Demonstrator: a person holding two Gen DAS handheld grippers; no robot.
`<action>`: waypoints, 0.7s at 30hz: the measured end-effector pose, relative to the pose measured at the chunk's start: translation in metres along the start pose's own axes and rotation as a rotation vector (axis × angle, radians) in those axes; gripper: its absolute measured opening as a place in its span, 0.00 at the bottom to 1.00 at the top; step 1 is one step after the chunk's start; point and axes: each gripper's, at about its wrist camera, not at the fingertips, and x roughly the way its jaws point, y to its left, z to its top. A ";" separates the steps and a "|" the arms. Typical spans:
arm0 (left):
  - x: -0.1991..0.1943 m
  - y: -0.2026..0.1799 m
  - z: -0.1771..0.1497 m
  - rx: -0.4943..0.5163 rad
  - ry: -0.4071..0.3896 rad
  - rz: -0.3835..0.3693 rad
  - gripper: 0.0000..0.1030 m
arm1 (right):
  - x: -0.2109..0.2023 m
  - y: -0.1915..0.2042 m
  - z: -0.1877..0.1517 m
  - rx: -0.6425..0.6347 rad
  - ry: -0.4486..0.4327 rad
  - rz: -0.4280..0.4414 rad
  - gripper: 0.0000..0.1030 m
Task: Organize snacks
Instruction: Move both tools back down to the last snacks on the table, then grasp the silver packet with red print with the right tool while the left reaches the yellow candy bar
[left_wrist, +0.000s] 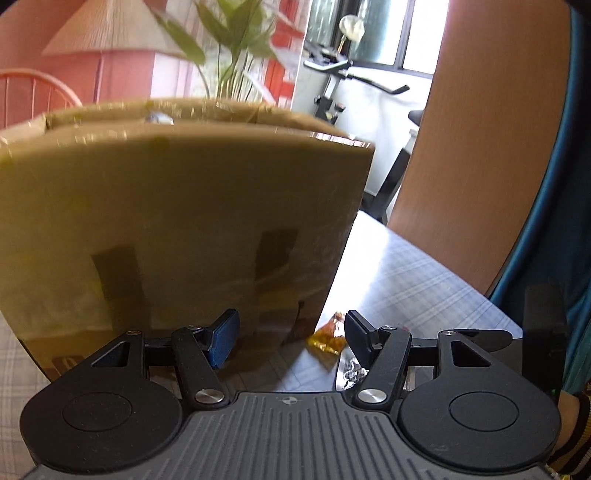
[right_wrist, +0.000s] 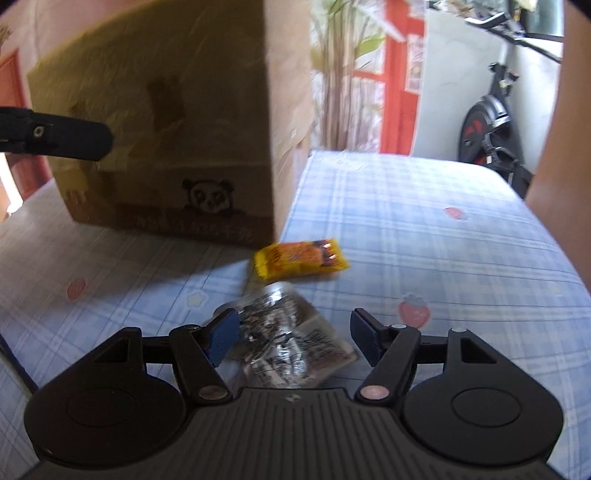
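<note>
The right gripper has its jaws apart, with a silver snack packet lying on the checked tabletop between them, unpinched; a yellow snack bar lies just beyond, beside the cardboard box. The left gripper jaws stand apart and empty, facing the box wall

Ahead of the left tongs, the cardboard box is smeared by blur, its left side cut off by the edge and its contents unseen past the rim. The silver packet between the right tongs has print too blurred to read, its near end hidden behind the tool body. Beyond it, the yellow snack's label is unreadable.
</note>
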 end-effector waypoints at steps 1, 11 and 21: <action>0.003 0.002 0.001 -0.005 0.008 0.002 0.63 | 0.004 0.002 0.000 -0.015 0.014 0.005 0.70; 0.023 0.006 -0.004 -0.017 0.054 0.000 0.63 | 0.000 0.004 -0.011 -0.040 0.007 0.000 0.59; 0.055 -0.025 -0.013 0.027 0.087 -0.155 0.62 | -0.019 -0.029 -0.021 0.154 -0.051 -0.157 0.53</action>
